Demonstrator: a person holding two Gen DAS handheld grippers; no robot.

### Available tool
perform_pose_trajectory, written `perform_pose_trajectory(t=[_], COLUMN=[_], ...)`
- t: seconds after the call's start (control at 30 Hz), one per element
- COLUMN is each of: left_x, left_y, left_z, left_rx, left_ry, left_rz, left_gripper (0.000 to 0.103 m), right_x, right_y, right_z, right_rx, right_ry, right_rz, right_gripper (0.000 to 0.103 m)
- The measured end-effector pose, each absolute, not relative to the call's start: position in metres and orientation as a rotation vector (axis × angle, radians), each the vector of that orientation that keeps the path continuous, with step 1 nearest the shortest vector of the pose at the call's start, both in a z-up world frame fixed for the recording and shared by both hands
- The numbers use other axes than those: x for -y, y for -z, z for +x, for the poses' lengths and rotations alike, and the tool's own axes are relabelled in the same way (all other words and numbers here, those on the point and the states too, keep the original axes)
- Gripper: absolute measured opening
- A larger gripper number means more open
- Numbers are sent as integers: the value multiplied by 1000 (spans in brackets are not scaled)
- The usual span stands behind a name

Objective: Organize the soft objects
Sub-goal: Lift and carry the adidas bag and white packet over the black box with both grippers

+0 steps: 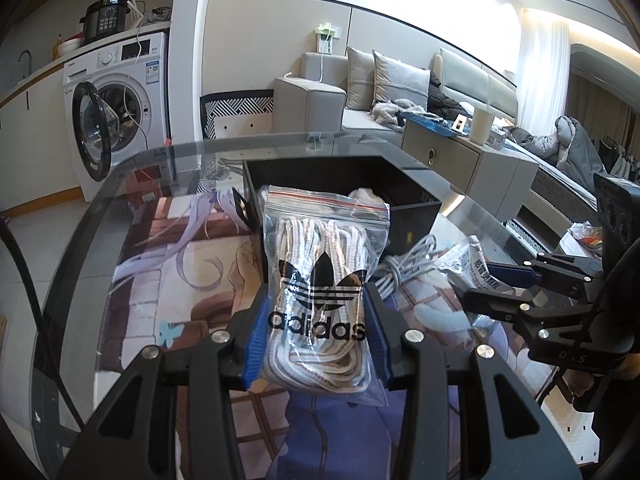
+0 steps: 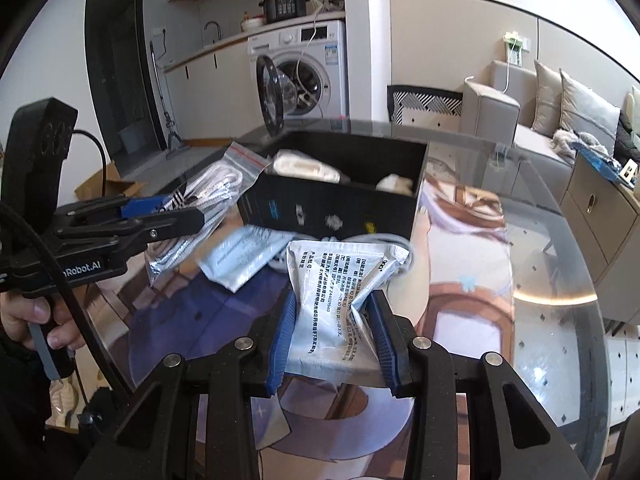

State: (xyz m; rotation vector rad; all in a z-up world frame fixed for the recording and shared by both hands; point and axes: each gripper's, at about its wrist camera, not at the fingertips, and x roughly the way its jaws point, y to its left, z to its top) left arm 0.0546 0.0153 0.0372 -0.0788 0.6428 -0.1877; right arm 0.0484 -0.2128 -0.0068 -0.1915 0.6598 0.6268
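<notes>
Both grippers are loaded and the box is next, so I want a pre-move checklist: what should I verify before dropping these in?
1. Left gripper grip on the adidas zip bag: ok, pinched between both fingers.
2. Right gripper grip on the white sachet: ok, sachet buckled between the fingers.
3. Black box open on top: ok.
4. Room inside the box: cannot tell; white soft items already lie inside.
5. Zip bag lifted off the table: cannot tell.
6. Left to pick up: not ok, a pale blue packet and a coiled grey cable lie beside the box.
</notes>
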Motion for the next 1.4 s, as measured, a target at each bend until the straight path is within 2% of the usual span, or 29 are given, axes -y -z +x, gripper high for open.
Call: perform_pose_trajectory(t=[0.63, 0.93, 1.4], left_x=[-13, -12, -14], left_y=[-72, -84, -75], left_z=[83, 105, 140], left_rx=[-570, -544, -569], left_ry=[169, 159, 141], left_rz=[-84, -78, -87], left_gripper=[42, 42, 42], right_x=[202, 189, 178], right_y=[-51, -57, -58], right_z=[74, 91, 128], right_rx=[-538, -511, -507], right_ry=[-632, -663, -655], right_rz=[-157, -151, -145], right_gripper=[38, 38, 38])
